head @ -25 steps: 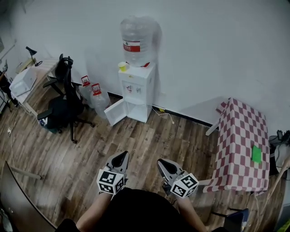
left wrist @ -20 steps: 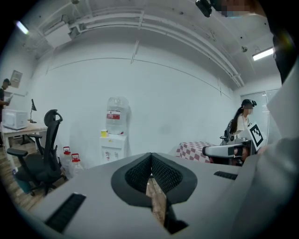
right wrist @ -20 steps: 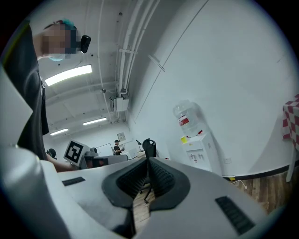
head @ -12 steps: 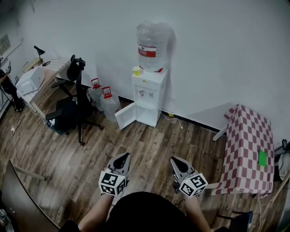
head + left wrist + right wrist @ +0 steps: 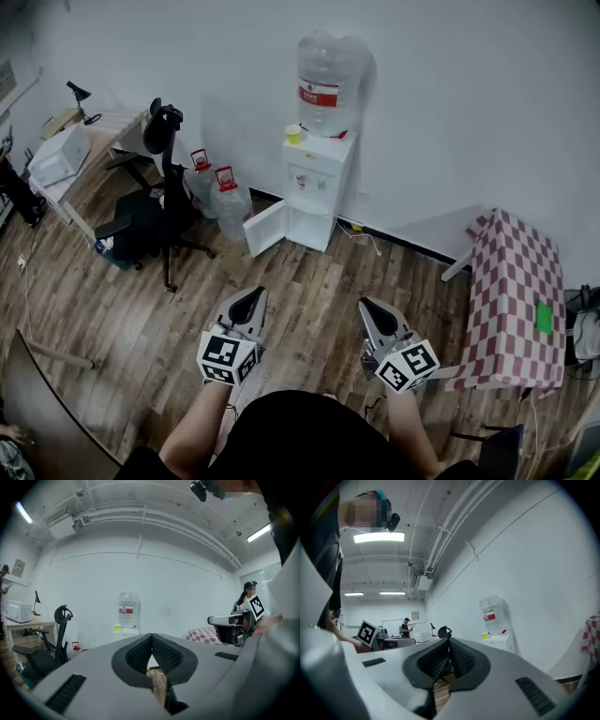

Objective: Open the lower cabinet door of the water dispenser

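Both tongs are held out low in front of the person, side by side over the wooden floor [image 5: 309, 281]. The left tongs [image 5: 252, 294] are shut tight, their ribbed pads [image 5: 140, 652] pressed together with nothing between them. The right tongs [image 5: 367, 305] are closed too, pads [image 5: 458, 656] meeting and gripping nothing.

Across the room, well apart from both, the white water dispenser [image 5: 317, 187] stands against the wall. It has a big clear bottle [image 5: 330, 82] upended on top and a yellow cup [image 5: 294, 134] at the bottle's foot. Its lower cabinet door [image 5: 265, 230] already hangs open, swung out to the left and showing the pale compartment behind it.

Two smaller water jugs [image 5: 216, 192] with red caps sit just left of the door, with a black office chair [image 5: 150, 206] beyond them. To the right is a checked counter [image 5: 511, 281], carrying a small green thing [image 5: 543, 317].
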Demonstrator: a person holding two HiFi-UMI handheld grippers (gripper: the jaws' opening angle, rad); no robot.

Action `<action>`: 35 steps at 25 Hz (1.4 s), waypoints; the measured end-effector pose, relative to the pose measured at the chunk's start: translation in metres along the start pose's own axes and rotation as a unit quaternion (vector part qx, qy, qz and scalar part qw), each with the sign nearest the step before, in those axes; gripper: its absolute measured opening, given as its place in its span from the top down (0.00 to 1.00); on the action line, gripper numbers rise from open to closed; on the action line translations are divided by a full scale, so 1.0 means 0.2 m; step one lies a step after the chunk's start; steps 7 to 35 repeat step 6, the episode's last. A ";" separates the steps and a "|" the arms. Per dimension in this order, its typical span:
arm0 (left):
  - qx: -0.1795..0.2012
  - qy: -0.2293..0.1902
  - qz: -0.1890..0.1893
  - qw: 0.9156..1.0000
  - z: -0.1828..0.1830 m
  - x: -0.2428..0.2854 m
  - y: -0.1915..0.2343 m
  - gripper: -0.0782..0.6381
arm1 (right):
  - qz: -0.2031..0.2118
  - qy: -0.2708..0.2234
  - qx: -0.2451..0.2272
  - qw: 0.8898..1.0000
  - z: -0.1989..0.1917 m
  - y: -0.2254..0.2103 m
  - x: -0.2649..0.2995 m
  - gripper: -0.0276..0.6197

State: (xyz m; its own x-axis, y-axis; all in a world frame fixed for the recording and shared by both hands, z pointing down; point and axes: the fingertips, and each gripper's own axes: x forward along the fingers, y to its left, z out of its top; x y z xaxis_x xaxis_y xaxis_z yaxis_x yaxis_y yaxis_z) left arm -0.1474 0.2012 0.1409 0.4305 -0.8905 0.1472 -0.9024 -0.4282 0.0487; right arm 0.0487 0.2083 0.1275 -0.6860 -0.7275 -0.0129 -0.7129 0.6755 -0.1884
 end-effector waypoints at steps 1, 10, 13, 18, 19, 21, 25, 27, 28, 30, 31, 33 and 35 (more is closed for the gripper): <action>0.001 -0.006 -0.001 1.000 0.02 -0.01 0.02 0.87 | 0.000 -0.003 0.000 1.000 0.01 0.02 0.01 0.91; 0.003 -0.017 -0.008 1.000 0.07 -0.06 0.09 0.87 | -0.004 -0.002 0.009 1.000 -0.02 0.09 0.04 0.91; 0.003 -0.017 -0.008 1.000 0.07 -0.06 0.09 0.87 | -0.004 -0.002 0.009 1.000 -0.02 0.09 0.04 0.91; 0.003 -0.017 -0.008 1.000 0.07 -0.06 0.09 0.87 | -0.004 -0.002 0.009 1.000 -0.02 0.09 0.04 0.91; 0.003 -0.017 -0.008 1.000 0.07 -0.06 0.09 0.87 | -0.004 -0.002 0.009 1.000 -0.02 0.09 0.04 0.91; 0.003 -0.017 -0.008 1.000 0.07 -0.06 0.09 0.87 | -0.004 -0.002 0.009 1.000 -0.02 0.09 0.04 0.91; 0.003 -0.017 -0.008 1.000 0.07 -0.06 0.09 0.87 | -0.004 -0.002 0.009 1.000 -0.02 0.09 0.04 0.91; 0.003 -0.017 -0.008 1.000 0.07 -0.06 0.09 0.87 | -0.004 -0.002 0.009 1.000 -0.02 0.09 0.04 0.91; 0.003 -0.017 -0.008 1.000 0.07 -0.06 0.09 0.87 | -0.004 -0.002 0.009 1.000 -0.02 0.09 0.04 0.91; 0.003 -0.017 -0.008 1.000 0.07 -0.06 0.09 0.87 | -0.004 -0.002 0.009 1.000 -0.02 0.09 0.04 0.91; 0.003 -0.017 -0.008 1.000 0.07 -0.06 0.09 0.87 | -0.004 -0.002 0.009 1.000 -0.02 0.09 0.04 0.91; 0.003 -0.017 -0.008 1.000 0.07 -0.06 0.09 0.87 | -0.004 -0.002 0.009 1.000 -0.02 0.09 0.04 0.91; 0.003 -0.017 -0.008 1.000 0.07 -0.06 0.09 0.87 | -0.004 -0.002 0.009 1.000 -0.02 0.09 0.04 0.91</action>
